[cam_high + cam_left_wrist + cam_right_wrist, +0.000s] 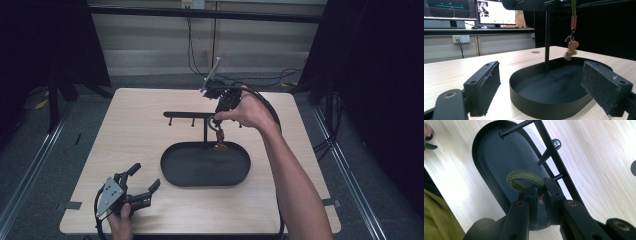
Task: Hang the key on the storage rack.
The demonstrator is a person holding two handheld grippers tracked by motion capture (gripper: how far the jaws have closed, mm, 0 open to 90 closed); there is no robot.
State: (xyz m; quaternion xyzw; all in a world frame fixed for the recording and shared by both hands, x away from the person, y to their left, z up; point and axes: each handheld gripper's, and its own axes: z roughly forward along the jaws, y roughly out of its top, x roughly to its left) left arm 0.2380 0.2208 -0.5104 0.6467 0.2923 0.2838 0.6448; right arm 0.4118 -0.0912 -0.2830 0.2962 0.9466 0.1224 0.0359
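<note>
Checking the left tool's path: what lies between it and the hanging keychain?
In the left gripper view, the black tray's near wall and hollow lie between the open left tool and the keychain.

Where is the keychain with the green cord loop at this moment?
The keychain hangs from the right gripper, which is shut on its green cord loop, above the far end of the black tray, beside the stand's post.

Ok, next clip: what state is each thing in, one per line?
Left hand-held gripper: open, holding nothing, low at the table's near left.
Right hand-held gripper: shut on the keychain.
Keychain: hanging above the tray, green loop sticking out past the jaws.
Tray: bare inside.
Hook rack: pegs bare.
</note>
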